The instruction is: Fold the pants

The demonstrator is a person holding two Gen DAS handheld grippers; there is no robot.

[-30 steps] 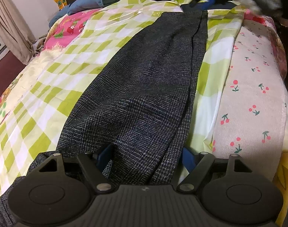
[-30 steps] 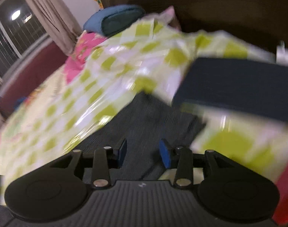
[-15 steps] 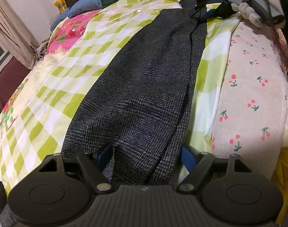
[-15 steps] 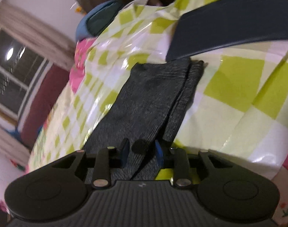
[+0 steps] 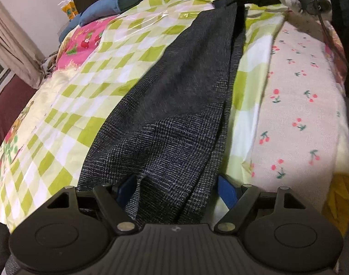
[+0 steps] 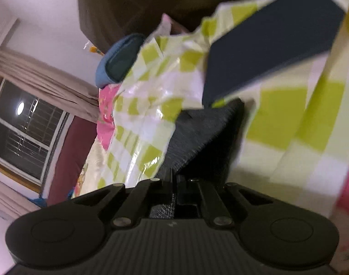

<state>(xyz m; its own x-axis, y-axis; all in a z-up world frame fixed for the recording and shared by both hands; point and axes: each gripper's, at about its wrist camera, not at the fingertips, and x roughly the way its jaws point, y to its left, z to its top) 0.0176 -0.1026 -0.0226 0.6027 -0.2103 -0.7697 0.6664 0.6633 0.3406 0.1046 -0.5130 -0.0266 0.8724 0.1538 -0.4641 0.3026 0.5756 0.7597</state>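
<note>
So the dark grey checked woven pants (image 5: pixel 174 114) lie lengthwise on the bed's green-and-white checked plastic sheet (image 5: pixel 87 105). Left claw (image 5: pixel 174 188) is spread wide around the near end of the pants, pads not pinching. Right claw (image 6: pixel 175 178) just snapped closed on their far end. No readable writing anywhere

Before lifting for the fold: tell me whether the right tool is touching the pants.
Touching. The right wrist view shows the right tool with its jaws just closed, the hem end of the dark pants pinched between them and rising off the checked sheet.
</note>
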